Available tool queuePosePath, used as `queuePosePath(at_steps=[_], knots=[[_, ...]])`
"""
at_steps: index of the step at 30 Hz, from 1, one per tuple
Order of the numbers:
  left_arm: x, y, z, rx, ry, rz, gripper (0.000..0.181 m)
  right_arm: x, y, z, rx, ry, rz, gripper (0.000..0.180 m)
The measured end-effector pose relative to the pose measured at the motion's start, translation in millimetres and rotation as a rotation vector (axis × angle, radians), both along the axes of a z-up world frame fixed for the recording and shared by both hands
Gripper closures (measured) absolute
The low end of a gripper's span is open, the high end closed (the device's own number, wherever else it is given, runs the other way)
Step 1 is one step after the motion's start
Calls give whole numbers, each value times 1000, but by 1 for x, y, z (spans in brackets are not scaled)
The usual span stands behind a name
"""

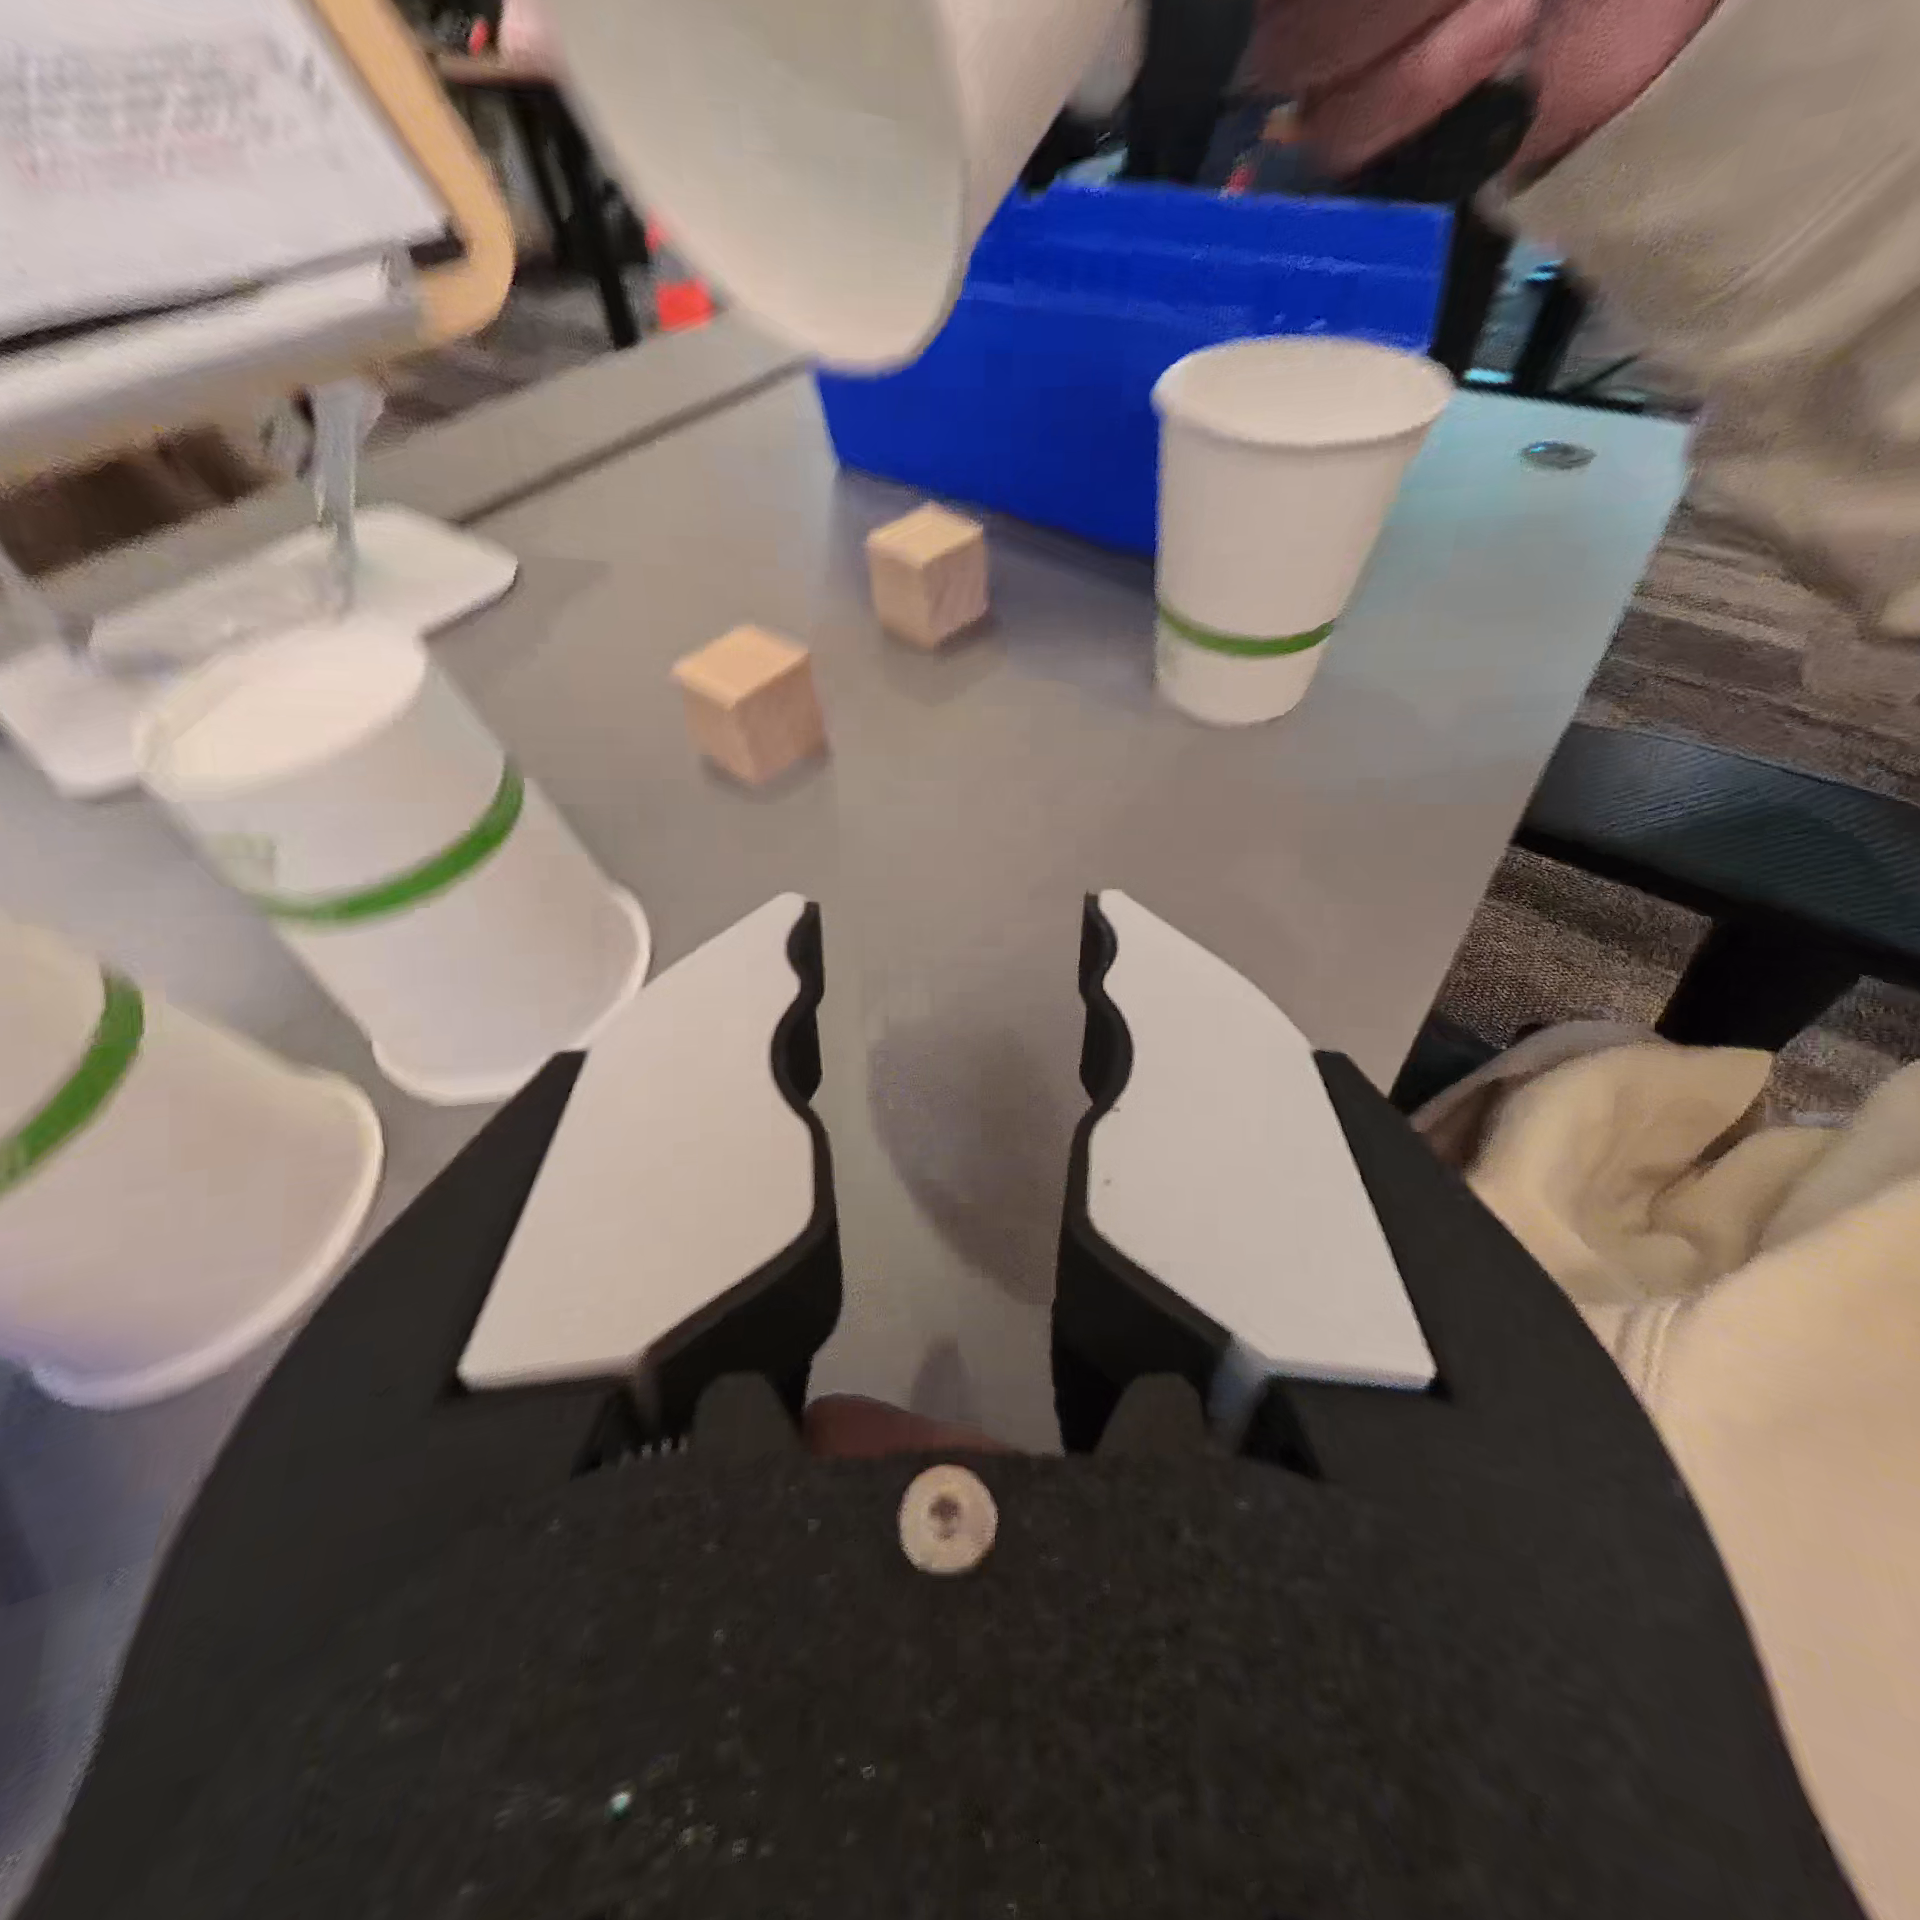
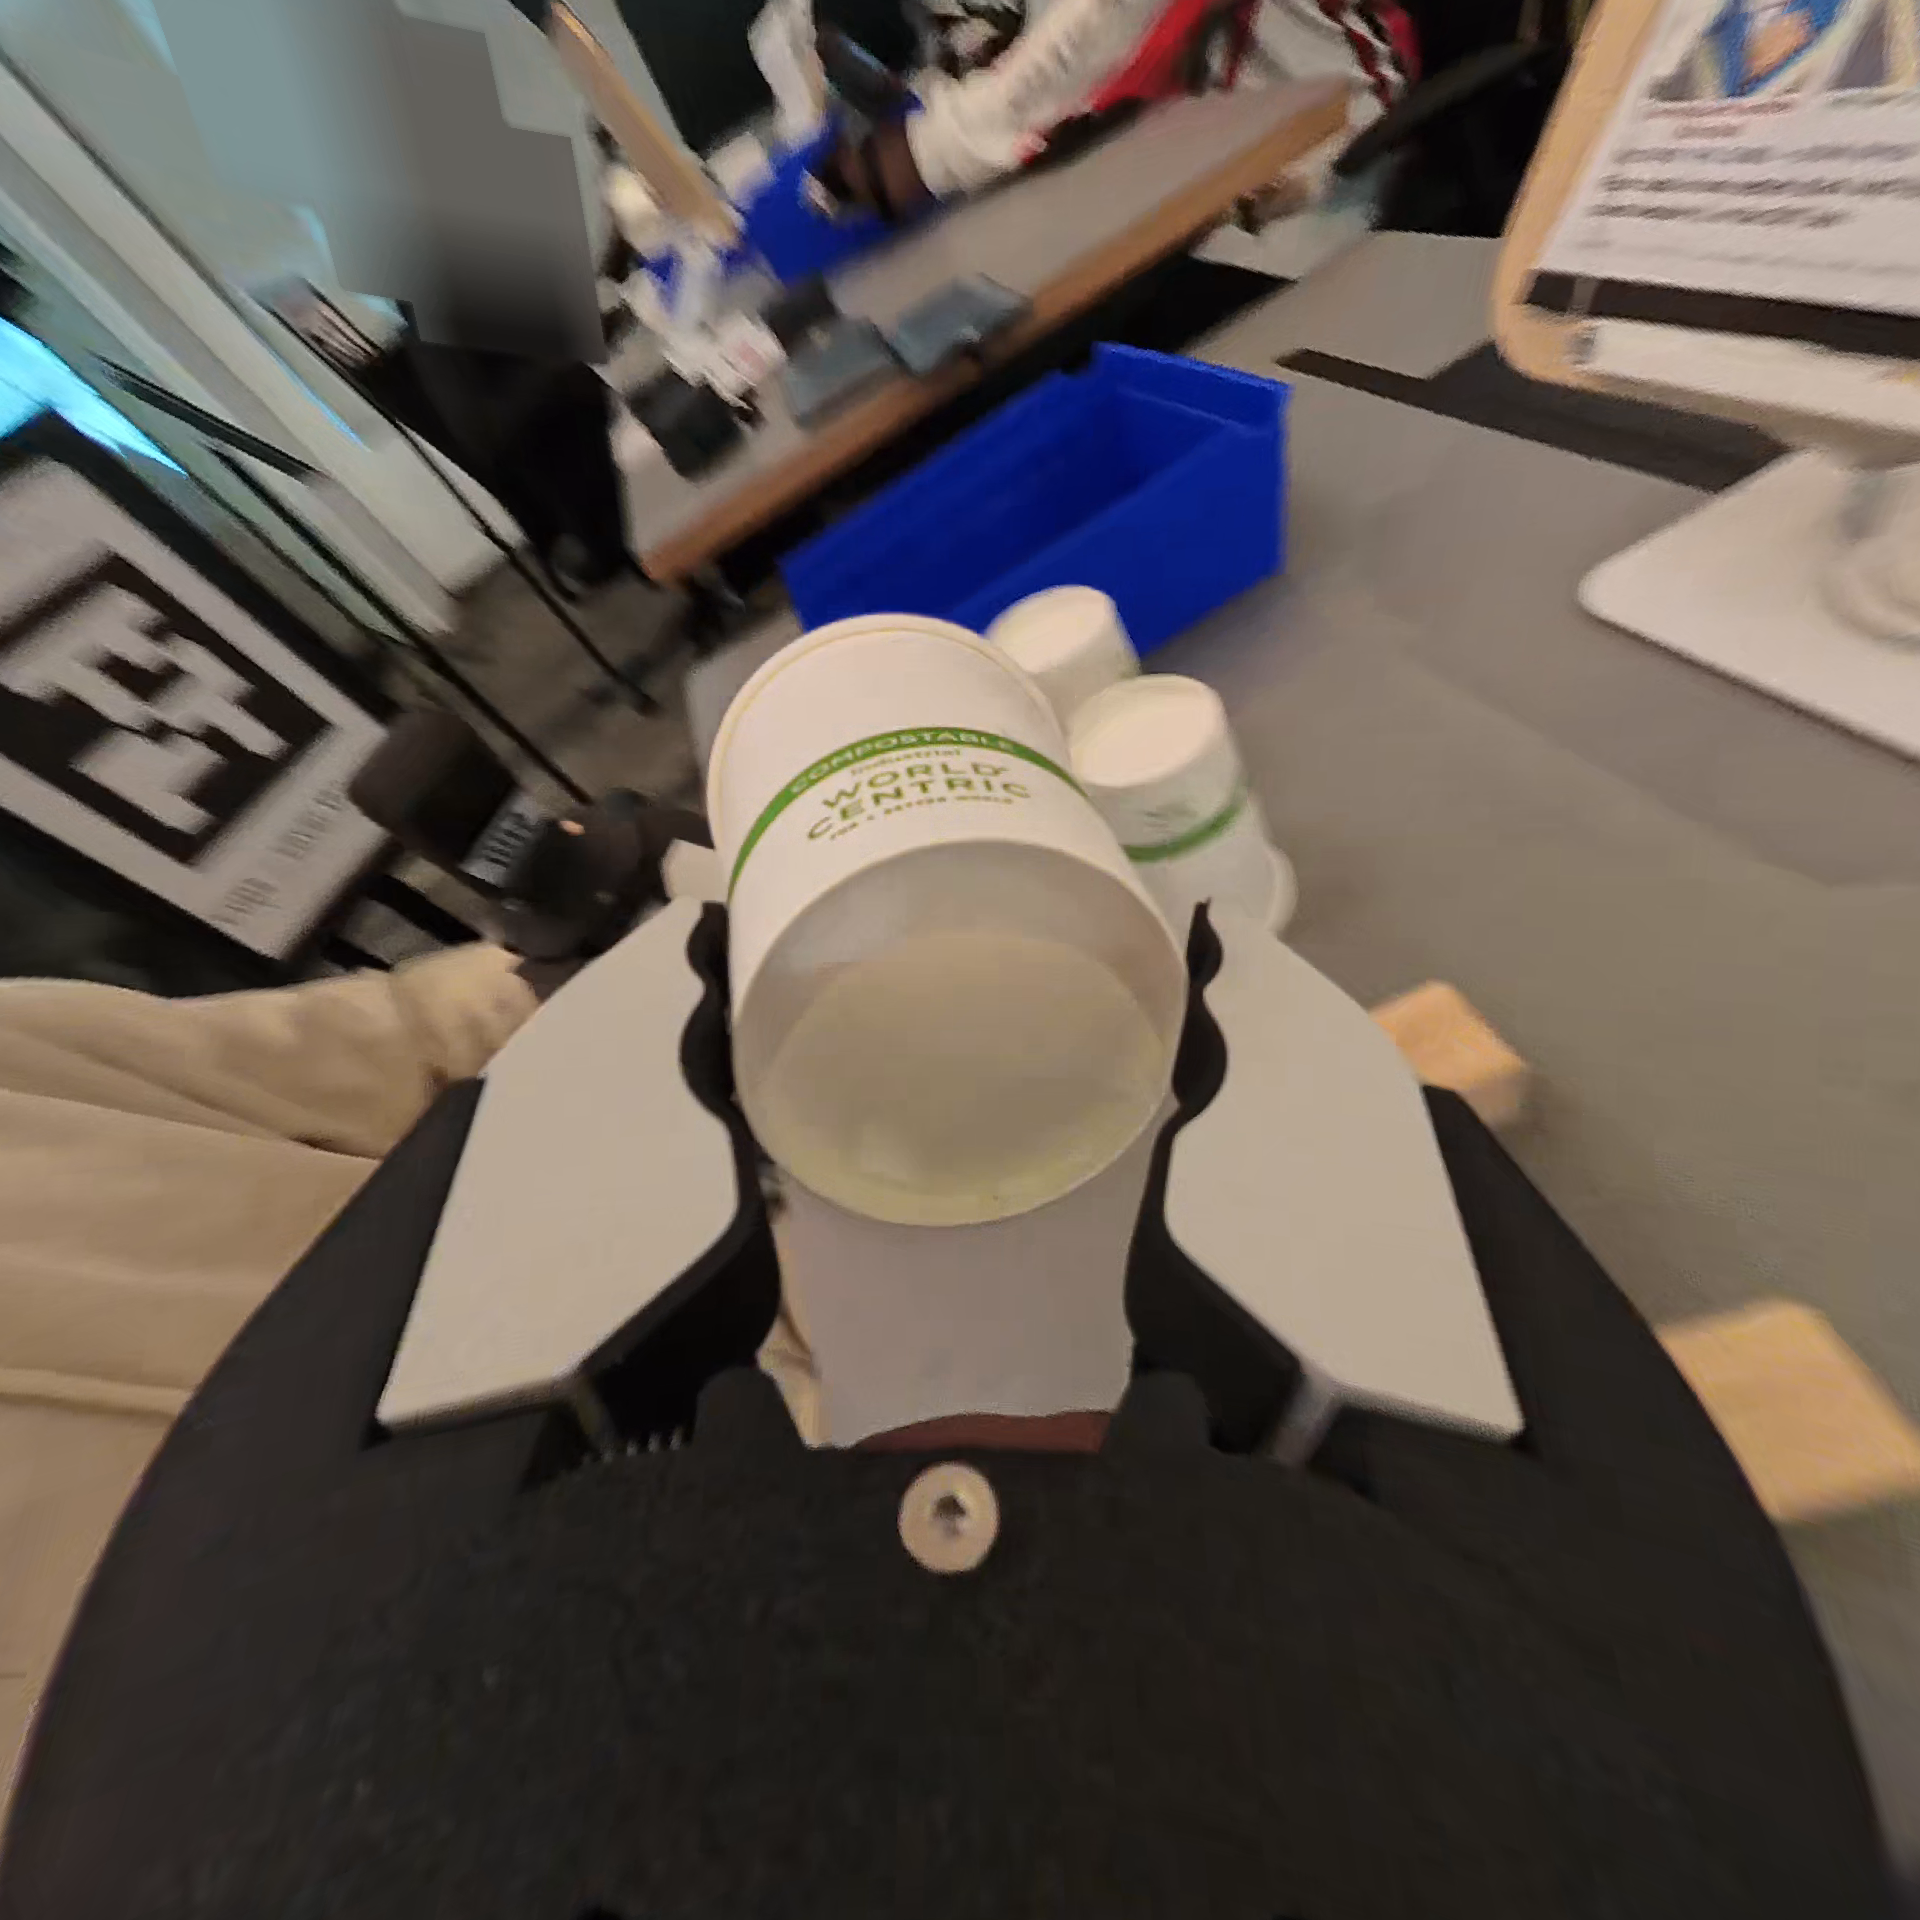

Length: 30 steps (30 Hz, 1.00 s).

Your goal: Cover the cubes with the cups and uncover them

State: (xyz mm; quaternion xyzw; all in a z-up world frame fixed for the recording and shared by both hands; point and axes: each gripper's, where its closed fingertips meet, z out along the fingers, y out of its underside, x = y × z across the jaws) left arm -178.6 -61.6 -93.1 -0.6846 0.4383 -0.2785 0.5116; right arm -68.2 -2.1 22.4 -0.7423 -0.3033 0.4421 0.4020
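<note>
— Grippers?
— Right gripper [image 2: 951,1039] clamps a tilted cup [image 2: 914,935]; left gripper [image 1: 951,997] gapes empty.
— Cubes?
— Two cubes [image 1: 748,701] sit uncovered before the blue bin [image 1: 1039,416].

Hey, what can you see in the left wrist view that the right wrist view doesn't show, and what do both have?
Only the left wrist view shows the upright cup standing on the grey table, and the empty, open left tool. Only the right wrist view shows the right tool clamped on the held cup, whose base faces the camera, plus a black-and-white marker board. Both show two wooden cubes, two upside-down cups, the blue bin and the held cup in the air.
</note>
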Motion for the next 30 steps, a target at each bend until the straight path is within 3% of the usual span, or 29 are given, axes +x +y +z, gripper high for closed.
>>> queuePosePath(at_steps=[1,8,12,15,17,20,23,26,30], knots=[[6,-4,10,37,-2,-38,134,-7,-6,3,-23,68,15,96],[23,-32,91,89,-180,-239,132,-56,-45,2,-67,232,119,96],[23,-41,110,106,-229,-309,134,-73,-62,2,-79,296,159,96],[22,-55,113,112,-256,-391,164,-78,-67,-5,-90,302,166,96],[20,-56,112,113,-262,-387,175,-80,-71,-9,-119,311,189,96],[16,-55,104,70,-231,-399,179,-78,-76,-17,-91,288,212,98],[4,-59,101,82,-200,-447,179,-65,-85,-26,-75,254,241,88],[-19,-56,96,133,-98,-462,180,-36,-100,-43,-15,131,275,85],[-47,-56,72,142,132,-531,180,3,-102,-65,187,-164,191,86]])
